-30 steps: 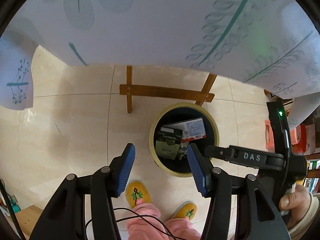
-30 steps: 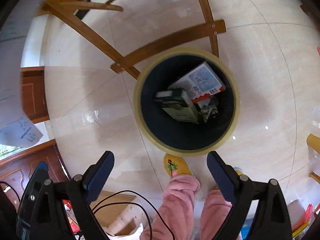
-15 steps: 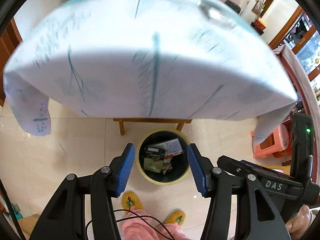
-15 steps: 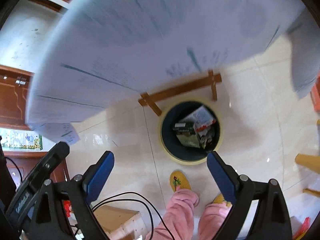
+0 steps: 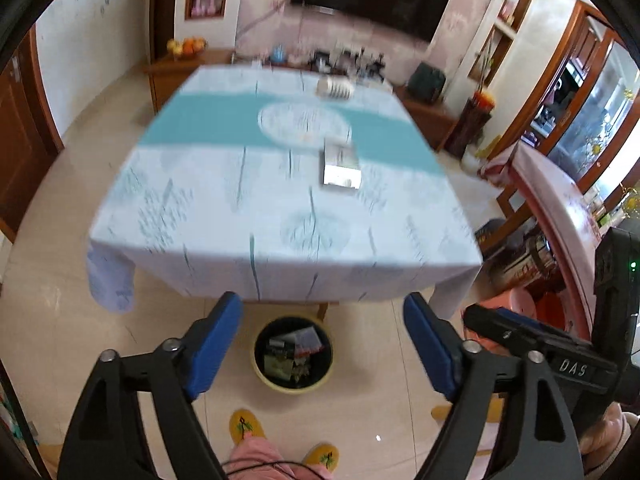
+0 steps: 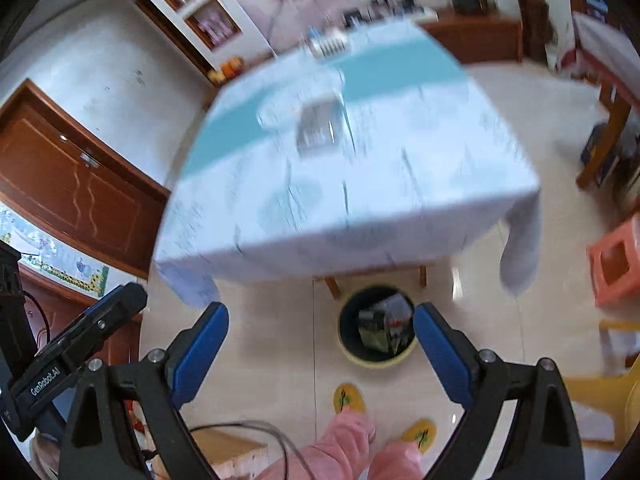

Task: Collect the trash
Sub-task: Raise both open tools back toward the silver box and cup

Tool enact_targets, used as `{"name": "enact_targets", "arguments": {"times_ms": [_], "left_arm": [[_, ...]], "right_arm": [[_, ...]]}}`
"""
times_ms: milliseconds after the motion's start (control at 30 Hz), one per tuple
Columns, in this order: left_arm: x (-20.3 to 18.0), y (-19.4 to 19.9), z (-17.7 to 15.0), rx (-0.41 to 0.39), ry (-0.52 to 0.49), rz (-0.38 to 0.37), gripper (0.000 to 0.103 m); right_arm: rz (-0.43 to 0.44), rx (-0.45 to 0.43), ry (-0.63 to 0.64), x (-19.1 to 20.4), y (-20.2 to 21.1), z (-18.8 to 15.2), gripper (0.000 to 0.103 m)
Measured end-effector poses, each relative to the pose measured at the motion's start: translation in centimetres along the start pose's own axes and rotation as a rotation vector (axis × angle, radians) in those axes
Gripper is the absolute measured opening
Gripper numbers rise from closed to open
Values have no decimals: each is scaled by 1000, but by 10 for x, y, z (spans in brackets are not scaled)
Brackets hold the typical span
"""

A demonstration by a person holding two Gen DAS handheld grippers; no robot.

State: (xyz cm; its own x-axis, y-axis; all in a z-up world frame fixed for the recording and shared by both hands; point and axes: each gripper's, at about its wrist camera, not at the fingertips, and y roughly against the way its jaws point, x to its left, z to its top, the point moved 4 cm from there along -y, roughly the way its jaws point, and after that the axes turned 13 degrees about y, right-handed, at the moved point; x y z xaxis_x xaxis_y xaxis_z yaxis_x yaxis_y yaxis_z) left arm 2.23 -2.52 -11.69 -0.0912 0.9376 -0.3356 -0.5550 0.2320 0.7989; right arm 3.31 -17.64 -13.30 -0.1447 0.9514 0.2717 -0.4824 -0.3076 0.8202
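Observation:
A yellow-rimmed black trash bin (image 5: 294, 354) stands on the floor below the near table edge, holding several boxes and wrappers; it also shows in the right wrist view (image 6: 376, 326). A silvery flat packet (image 5: 340, 168) lies on the table's cloth past the middle, also seen in the right wrist view (image 6: 318, 128). My left gripper (image 5: 322, 344) is open and empty, high above the bin. My right gripper (image 6: 320, 350) is open and empty, also raised in front of the table.
The table (image 5: 200, 200) has a white and teal cloth; a white ribbed object (image 5: 335, 87) sits at its far edge. A pink stool (image 6: 614, 262) stands on the right. A wooden door (image 6: 68, 184) is on the left. My slippered feet (image 5: 246, 426) are below.
Both grippers have risen from just over the bin to above table height. The tabletop and the room have come into view. The left jaws have opened wider.

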Motion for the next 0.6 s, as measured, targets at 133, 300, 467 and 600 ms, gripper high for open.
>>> {"name": "enact_targets", "arguments": {"times_ms": [133, 300, 467, 600], "left_arm": [[-9, 40, 20, -84, -28, 25, 100], [-10, 70, 46, -155, -28, 24, 102], [-1, 60, 78, -174, -33, 34, 102], [10, 28, 119, -170, -52, 38, 102]], "right_arm": [[-20, -73, 27, -1, 29, 26, 94], [-23, -101, 60, 8, 35, 60, 94], [-50, -102, 117, 18, 11, 92, 94], [-91, -78, 138, 21, -30, 124, 94]]}}
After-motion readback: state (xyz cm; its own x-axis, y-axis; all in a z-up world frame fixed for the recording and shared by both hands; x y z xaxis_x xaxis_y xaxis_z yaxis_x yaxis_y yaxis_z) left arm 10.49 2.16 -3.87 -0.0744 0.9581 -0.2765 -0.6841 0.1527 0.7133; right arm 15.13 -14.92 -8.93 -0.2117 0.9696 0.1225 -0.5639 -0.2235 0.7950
